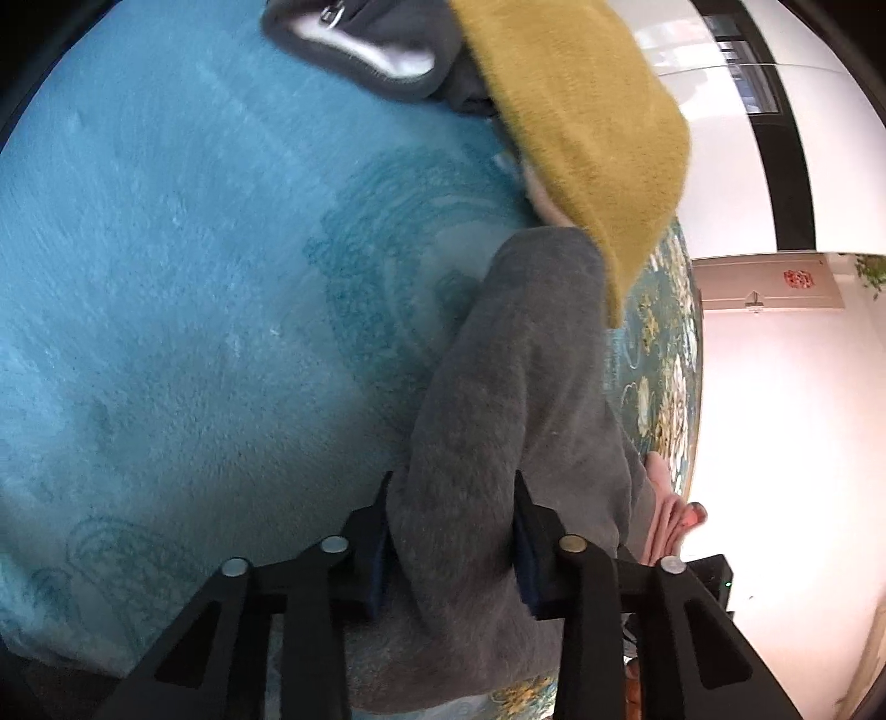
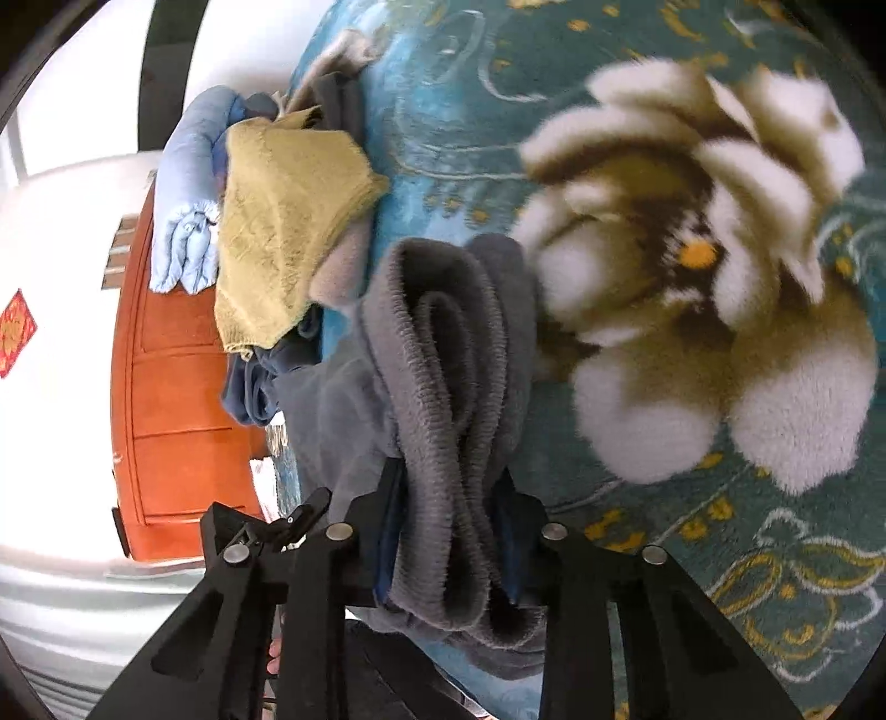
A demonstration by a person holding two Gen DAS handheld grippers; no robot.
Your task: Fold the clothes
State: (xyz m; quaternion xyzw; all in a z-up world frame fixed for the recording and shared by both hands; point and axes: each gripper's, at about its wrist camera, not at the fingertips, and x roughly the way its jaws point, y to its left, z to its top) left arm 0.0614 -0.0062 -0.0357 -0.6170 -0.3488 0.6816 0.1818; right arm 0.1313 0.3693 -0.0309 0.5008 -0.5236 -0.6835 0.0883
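A grey fleece garment (image 1: 515,399) lies bunched over the blue blanket (image 1: 183,266). My left gripper (image 1: 454,498) is shut on one part of it. In the right wrist view the same grey garment (image 2: 443,354) shows as folded layers, and my right gripper (image 2: 448,487) is shut on them. A mustard-yellow knit garment (image 1: 587,127) lies just beyond the grey one, over other clothes; it also shows in the right wrist view (image 2: 277,221).
A dark grey item with white lining (image 1: 376,50) lies at the far edge. A pale blue garment (image 2: 188,194) and a dark blue one (image 2: 260,382) sit in the pile. The blanket has a large flower pattern (image 2: 698,266). An orange wooden cabinet (image 2: 171,399) stands beside the bed.
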